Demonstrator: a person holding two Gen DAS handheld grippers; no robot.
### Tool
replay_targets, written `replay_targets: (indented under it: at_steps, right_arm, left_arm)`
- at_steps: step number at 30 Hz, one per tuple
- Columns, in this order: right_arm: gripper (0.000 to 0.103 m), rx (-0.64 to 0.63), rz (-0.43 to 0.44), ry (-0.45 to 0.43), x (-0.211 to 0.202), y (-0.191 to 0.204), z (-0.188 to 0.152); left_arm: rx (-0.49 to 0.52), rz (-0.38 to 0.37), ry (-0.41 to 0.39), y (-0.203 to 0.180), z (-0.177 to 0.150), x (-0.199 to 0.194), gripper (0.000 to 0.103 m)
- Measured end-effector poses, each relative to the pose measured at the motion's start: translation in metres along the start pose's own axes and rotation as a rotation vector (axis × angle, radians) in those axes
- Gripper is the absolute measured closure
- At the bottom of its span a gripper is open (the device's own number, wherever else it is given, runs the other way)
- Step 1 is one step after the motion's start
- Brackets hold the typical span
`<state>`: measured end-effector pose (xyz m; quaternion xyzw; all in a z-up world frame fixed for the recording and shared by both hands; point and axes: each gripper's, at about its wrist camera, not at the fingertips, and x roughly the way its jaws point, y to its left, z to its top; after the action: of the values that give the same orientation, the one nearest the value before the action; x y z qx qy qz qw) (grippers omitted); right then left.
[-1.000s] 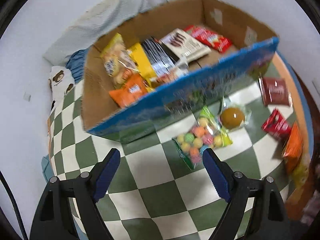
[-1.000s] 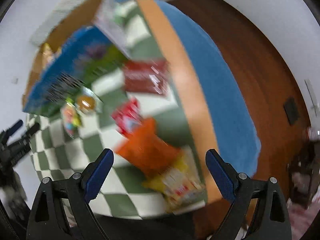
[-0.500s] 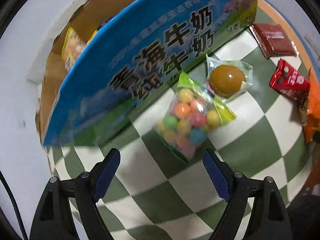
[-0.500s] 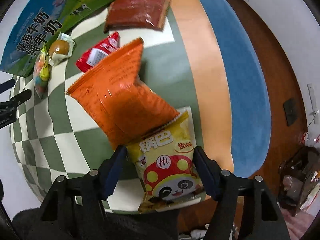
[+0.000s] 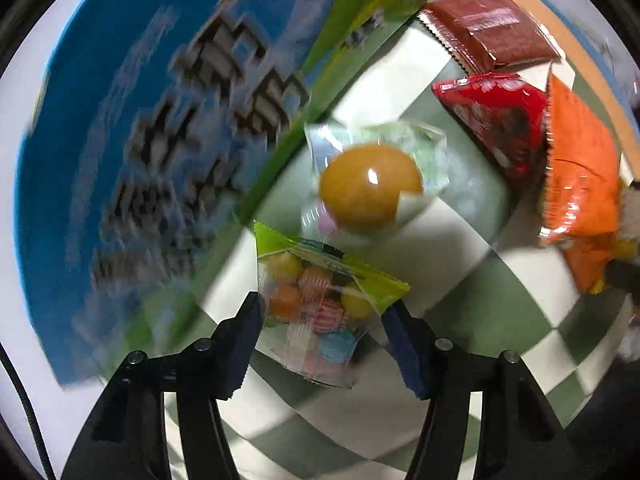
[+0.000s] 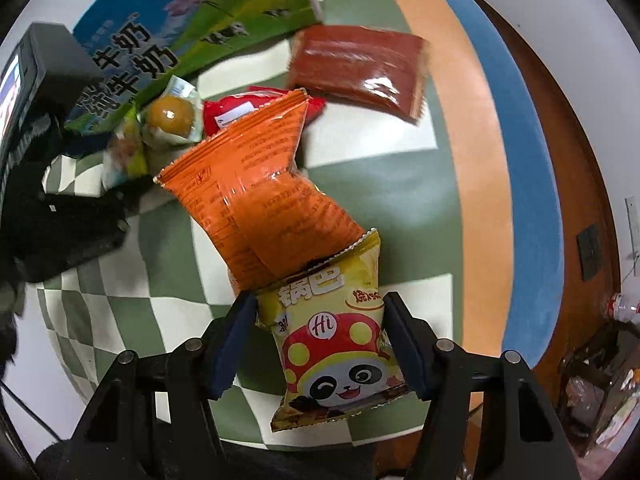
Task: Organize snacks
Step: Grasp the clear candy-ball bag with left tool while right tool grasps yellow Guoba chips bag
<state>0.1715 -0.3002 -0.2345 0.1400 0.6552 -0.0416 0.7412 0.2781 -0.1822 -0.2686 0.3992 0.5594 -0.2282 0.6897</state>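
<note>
In the left wrist view, our left hand-held gripper (image 5: 322, 326) brackets the clear bag of coloured candy balls (image 5: 320, 304): the left pad looks to touch the bag's edge, the right pad stands just beside it, so the jaws are partly spread and not yet pinching. The bag lies on the checkered table (image 5: 460, 308), close to the blue milk carton box (image 5: 132, 152), with the wrapped round yellow snack (image 5: 370, 190) just beyond it. To do this well, we judge we should close across the bag's body rather than its green sealed top, and lift straight up; the box wall on the left leaves little side room. The red packet (image 5: 496, 116), brown packet (image 5: 492, 36) and orange bag (image 5: 580, 184) lie to the right, apart.

In the right wrist view, our right hand-held gripper (image 6: 318, 340) straddles the yellow panda snack bag (image 6: 336, 344), with pads at both sides of it; the bag does not yet look squeezed. It sits near the table's front edge, its lower end reaching the rim, and the orange bag (image 6: 260, 200) overlaps its top. We judge a firm squeeze and an upward lift wise, since a pull may drag the orange bag. To the right the table ends and the floor (image 6: 560, 140) lies below.
</note>
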Motion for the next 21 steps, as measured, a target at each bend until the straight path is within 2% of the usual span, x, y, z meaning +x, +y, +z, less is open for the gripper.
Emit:
replay_targets:
  at_steps: [4,6,10,13,16,19,21]
  right_arm:
    - [0.036,-0.024,0.009,-0.003,-0.003,0.005,-0.004]
    - [0.036,-0.03,0.016,-0.001,-0.002,0.007,-0.004]
    - [0.036,-0.045,0.041,0.018,0.002,0.017,-0.007]
    - [0.036,-0.059,0.058,0.038,0.003,0.025,-0.004]
    - [0.036,-0.064,0.064,0.054,0.007,0.028,-0.004]
    - [0.032,-0.05,0.086,0.082,0.017,0.024,0.0]
    - [0.031,-0.047,0.089,0.086,0.018,0.021,-0.003]
  left_arm:
    - [-0.24,-0.152,0.088,0.013,-0.027,0.007,0.045]
    - [-0.416,-0.26,0.157,0.023,-0.046,0.016,0.045]
    - [-0.701,-0.483,0.257,0.039,-0.082,0.04,0.045]
    - [-0.748,-0.521,0.251,0.042,-0.091,0.041,0.045]
    - [-0.697,-0.471,0.239,0.04,-0.092,0.032,0.044]
    - [-0.648,-0.419,0.209,0.033,-0.085,0.022,0.039]
    - [-0.636,-0.407,0.213,0.029,-0.079,0.026,0.039]
